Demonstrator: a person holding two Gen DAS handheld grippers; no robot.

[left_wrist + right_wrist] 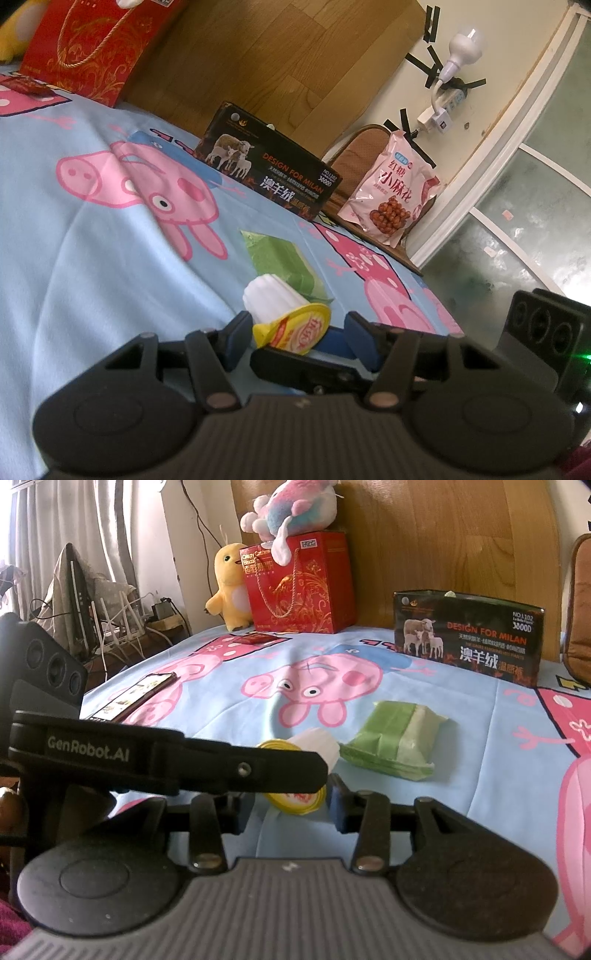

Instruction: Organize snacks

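Left claw point(295, 332) half spread, set astride white ribbed jelly cup with yellow foil lid point(273, 299), a gap showing at one pad, so not clenched. Right claw point(288, 801) set around the same cup from the other side; grasp impossible to tell, view crossed by the left claw's black finger. Cup on its side on blue pig-print bedsheet point(92, 258), toward the bed's near edge, touching crumpled green plastic packet point(284, 262). Black printed carton point(273, 166) upright at the far edge.

Wooden headboard point(443, 535), curtains point(74, 517), glass door point(535, 221)
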